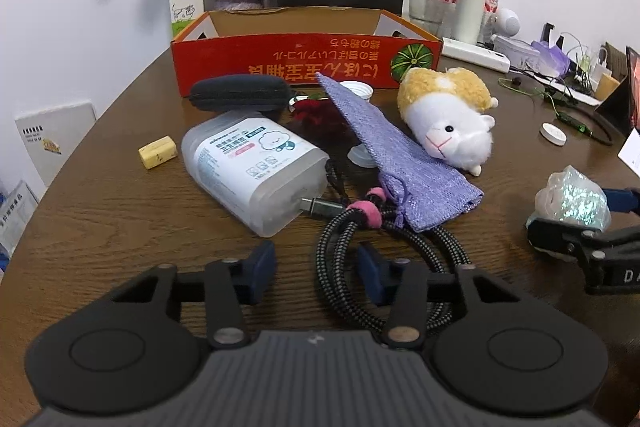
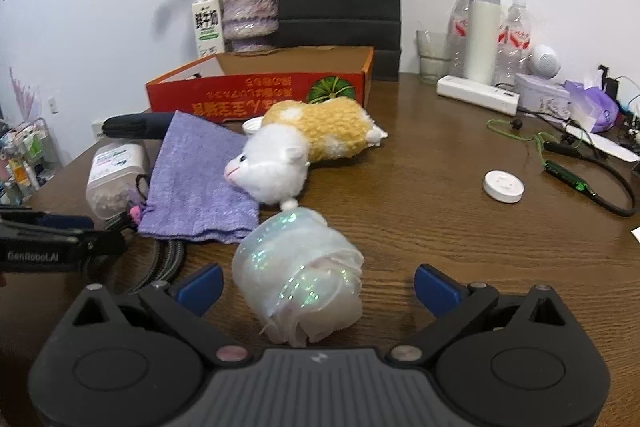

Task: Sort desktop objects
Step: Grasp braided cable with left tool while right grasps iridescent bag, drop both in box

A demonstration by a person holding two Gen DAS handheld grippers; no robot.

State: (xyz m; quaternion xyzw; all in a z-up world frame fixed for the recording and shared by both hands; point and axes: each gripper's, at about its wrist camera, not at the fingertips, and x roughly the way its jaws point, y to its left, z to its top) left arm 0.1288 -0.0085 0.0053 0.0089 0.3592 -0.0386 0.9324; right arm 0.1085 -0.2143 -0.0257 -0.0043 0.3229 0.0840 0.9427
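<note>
Your left tongs (image 1: 316,269) sit low over the desk (image 1: 100,211), jaws roughly a third open. The left pad stands clear on bare wood and the right pad rests among the loops of the braided cable (image 1: 384,259). Nothing is pinched; I judge the cable to be the target, since the jaws straddle its near coil.

Beyond it the translucent wipes container (image 1: 256,167) lies on its side, the cable's plug just at its base. The purple pouch (image 1: 400,163) is draped over the cable's far end, so lifting the cable may drag it. The plush hamster (image 1: 448,115) lies on its side behind the pouch.

The orange box (image 1: 304,55) stands open at the back, apparently the destination, with nothing visible inside.

Your right tongs (image 2: 318,287) are spread wide around the iridescent wrapped bundle (image 2: 300,275), which lies on the desk between the pads. Neither pad presses it, so it is not yet gripped.
</note>
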